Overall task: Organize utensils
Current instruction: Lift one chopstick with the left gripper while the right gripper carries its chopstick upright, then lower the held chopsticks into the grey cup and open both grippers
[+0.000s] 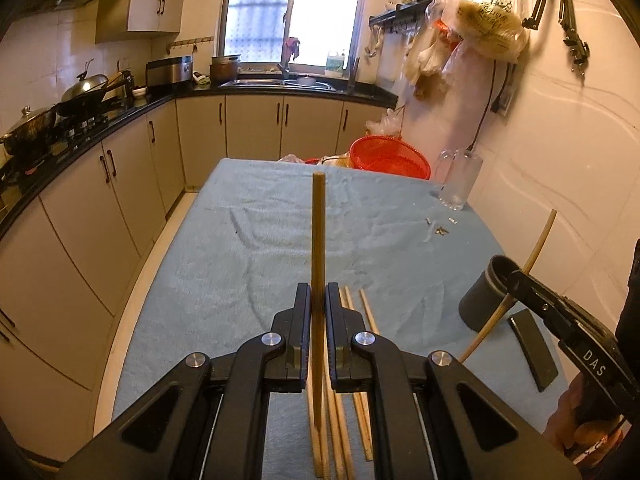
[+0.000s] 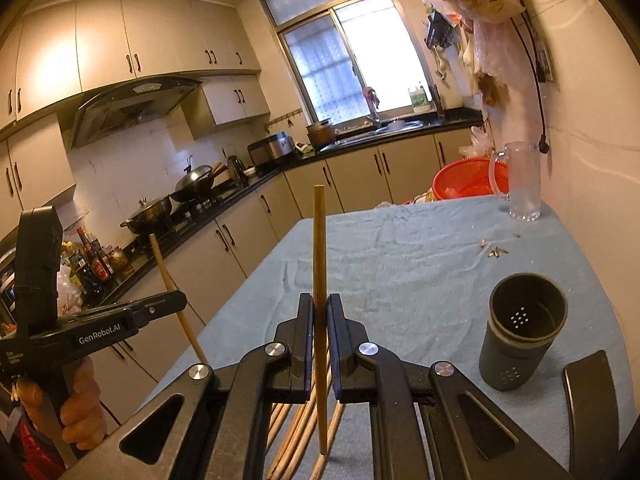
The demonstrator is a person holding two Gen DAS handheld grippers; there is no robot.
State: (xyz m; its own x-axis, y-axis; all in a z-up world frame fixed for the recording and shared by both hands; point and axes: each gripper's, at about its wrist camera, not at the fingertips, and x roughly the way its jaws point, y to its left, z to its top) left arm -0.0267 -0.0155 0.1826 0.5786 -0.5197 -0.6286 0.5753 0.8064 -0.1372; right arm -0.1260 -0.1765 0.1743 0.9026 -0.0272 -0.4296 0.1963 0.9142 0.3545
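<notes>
My left gripper is shut on a wooden chopstick that stands upright between its jaws, above the blue cloth. My right gripper is shut on another chopstick, also upright. Several loose chopsticks lie on the cloth under both grippers; they also show in the right wrist view. A dark grey utensil cup stands upright and empty to the right of my right gripper. In the left wrist view the cup sits behind my right gripper and its chopstick.
The table is covered by a blue cloth. A glass mug and a red basket stand at the far end. A dark flat piece lies beside the cup. Small bits lie on the cloth. Kitchen counters run along the left.
</notes>
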